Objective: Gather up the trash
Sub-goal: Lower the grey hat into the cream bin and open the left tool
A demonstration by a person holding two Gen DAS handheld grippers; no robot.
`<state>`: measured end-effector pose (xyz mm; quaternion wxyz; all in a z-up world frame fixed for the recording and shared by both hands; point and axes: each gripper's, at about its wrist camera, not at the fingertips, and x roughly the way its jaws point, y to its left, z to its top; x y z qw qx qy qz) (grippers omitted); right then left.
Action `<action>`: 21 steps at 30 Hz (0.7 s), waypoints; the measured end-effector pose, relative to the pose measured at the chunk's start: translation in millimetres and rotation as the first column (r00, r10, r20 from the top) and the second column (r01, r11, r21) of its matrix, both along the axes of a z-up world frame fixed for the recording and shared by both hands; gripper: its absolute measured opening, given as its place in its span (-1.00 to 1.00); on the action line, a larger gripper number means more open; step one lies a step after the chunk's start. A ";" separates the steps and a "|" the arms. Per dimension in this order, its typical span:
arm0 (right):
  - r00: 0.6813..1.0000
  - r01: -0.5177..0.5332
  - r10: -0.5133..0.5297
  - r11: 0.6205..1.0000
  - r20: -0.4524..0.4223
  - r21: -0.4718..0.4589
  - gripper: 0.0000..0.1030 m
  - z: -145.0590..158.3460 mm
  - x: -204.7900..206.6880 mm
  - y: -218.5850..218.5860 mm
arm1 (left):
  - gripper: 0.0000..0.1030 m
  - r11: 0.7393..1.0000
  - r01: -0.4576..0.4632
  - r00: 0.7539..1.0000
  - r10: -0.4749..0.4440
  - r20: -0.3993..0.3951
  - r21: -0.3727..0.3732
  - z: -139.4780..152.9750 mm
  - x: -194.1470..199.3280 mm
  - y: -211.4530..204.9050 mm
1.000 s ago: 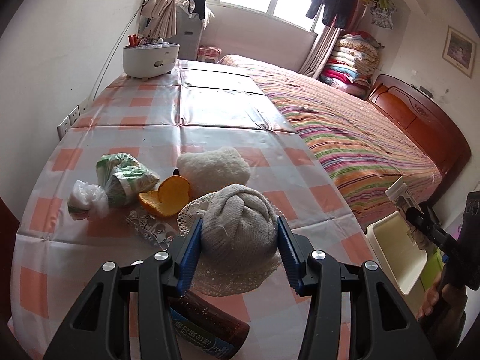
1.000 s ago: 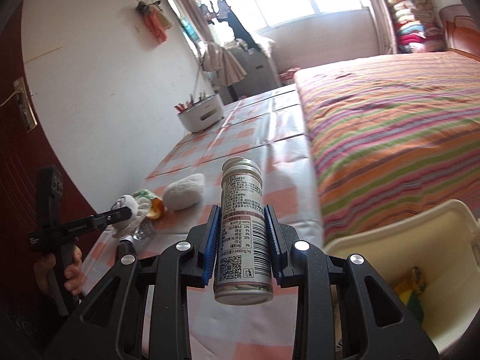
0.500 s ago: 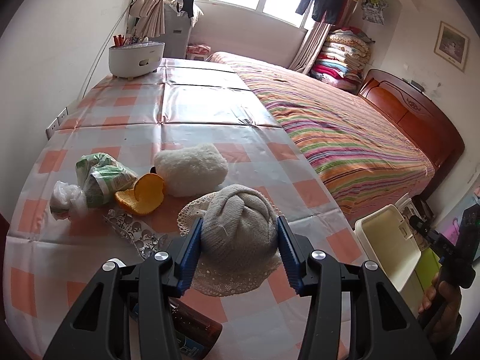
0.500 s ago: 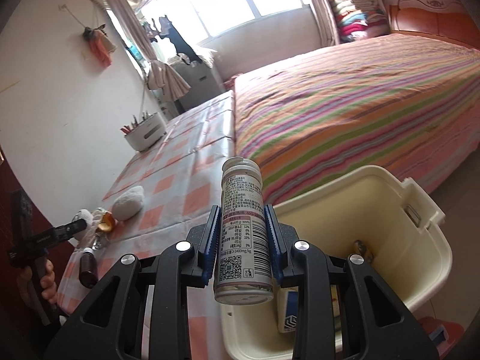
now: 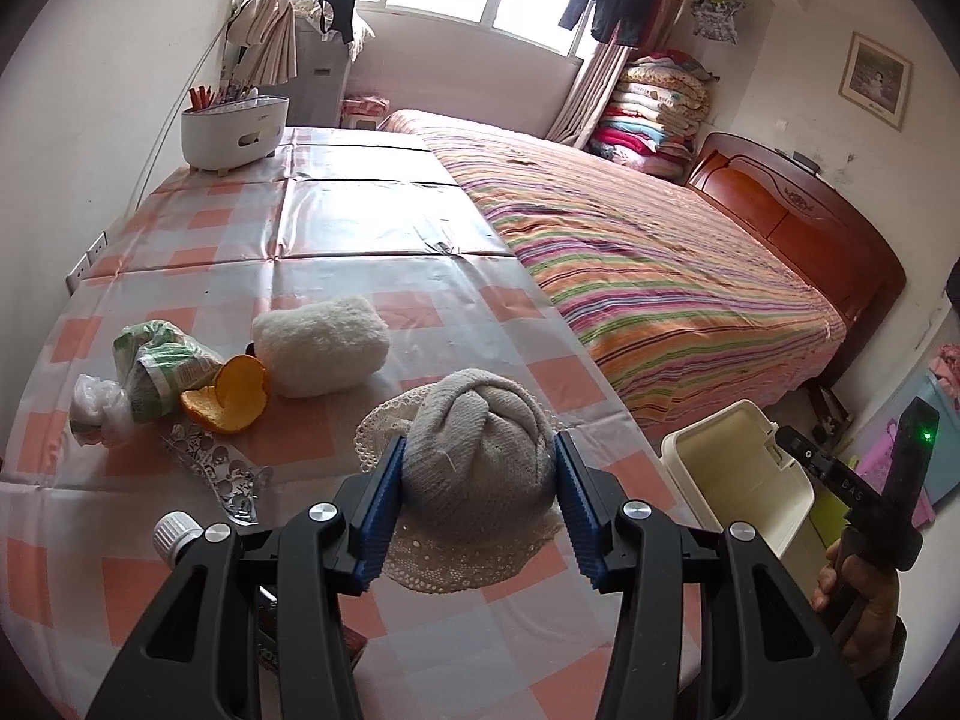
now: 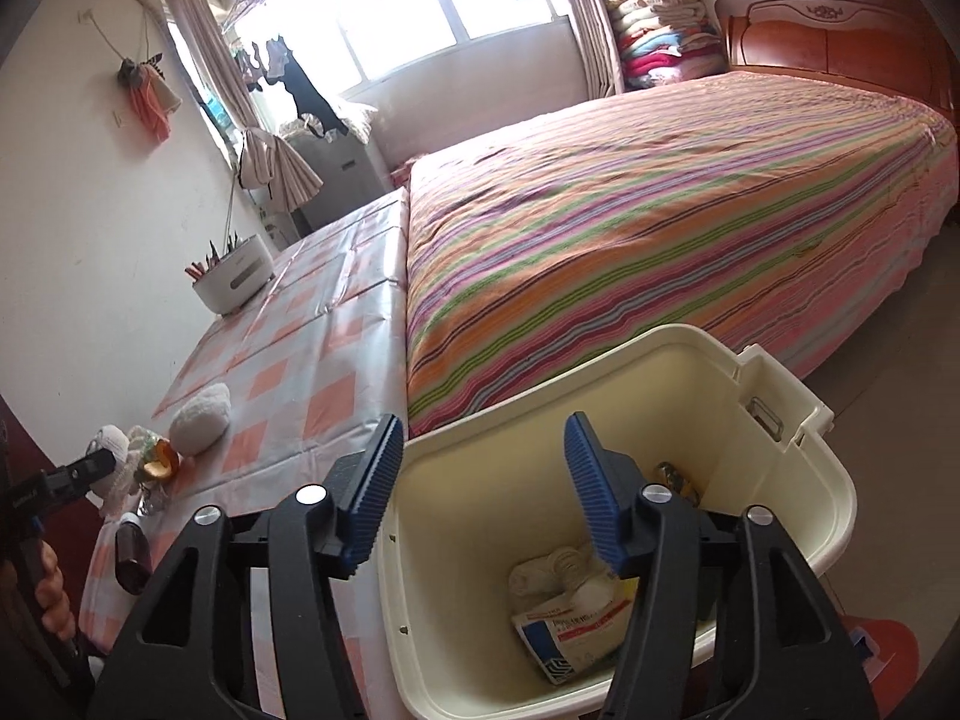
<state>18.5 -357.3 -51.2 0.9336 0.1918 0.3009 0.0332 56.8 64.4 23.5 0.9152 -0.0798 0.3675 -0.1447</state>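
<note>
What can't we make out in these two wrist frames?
- Brown bottle, left wrist view: mostly hidden behind the left gripper; only its white cap shows.
- Bin contents, right wrist view: partly covered by the right gripper, whose empty jaws are opening.
- Carton print: too small to read.

— What's on the desk [image 5: 372, 228]?
— At lower left of the frame: a crumpled green wrapper [image 5: 159, 369], a clear plastic wad [image 5: 96, 402], orange peel [image 5: 231, 390], a fluffy white bundle [image 5: 321, 345], a foil blister sheet [image 5: 219, 468]. At upper left, a white holder [image 5: 234, 132].
— And the floor?
— A cream bin [image 6: 798, 480], beside the striped bed [image 6: 660, 228].
</note>
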 end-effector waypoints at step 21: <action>0.969 0.203 -0.221 0.968 0.111 0.147 0.40 14.6 -29.4 -59.8 | -0.09 0.947 0.321 0.943 -0.320 -0.090 -0.008 -25.7 11.9 -180.7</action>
